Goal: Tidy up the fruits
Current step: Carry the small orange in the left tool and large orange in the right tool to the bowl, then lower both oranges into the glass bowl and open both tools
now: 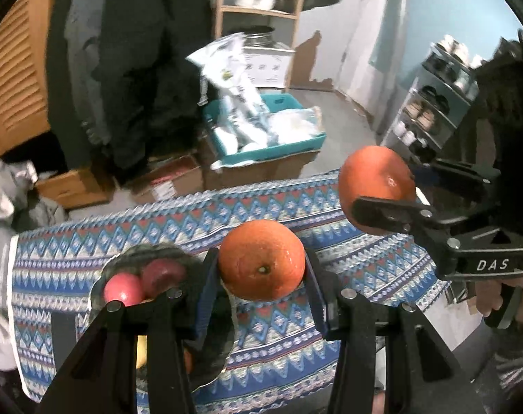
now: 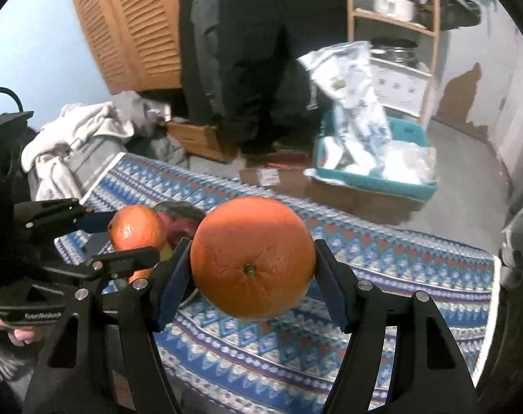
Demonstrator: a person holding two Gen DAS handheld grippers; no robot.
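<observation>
In the left wrist view my left gripper (image 1: pixel 261 265) is shut on an orange (image 1: pixel 261 258), held above the patterned blue tablecloth (image 1: pixel 296 345). Just left of it a dark dish (image 1: pixel 157 252) holds two red apples (image 1: pixel 123 291) and something yellow (image 1: pixel 142 352). To the right, my right gripper (image 1: pixel 392 189) is shut on a second orange (image 1: pixel 375 179), held in the air by a hand. In the right wrist view the right gripper (image 2: pixel 252 252) clamps the larger orange (image 2: pixel 252 262) by its sides. The left gripper (image 2: pixel 133 238) holds the smaller orange (image 2: pixel 133 229) in front of the dish (image 2: pixel 182 207).
Beyond the table's far edge, a teal bin (image 1: pixel 289 145) of white bags sits on cardboard boxes on the floor. A wooden shelf with pots (image 1: pixel 258 0), dark hanging clothes (image 1: pixel 140 69) and a metal rack (image 1: pixel 430 110) line the room. Crumpled clothes (image 2: pixel 75 138) lie beside the table's left end.
</observation>
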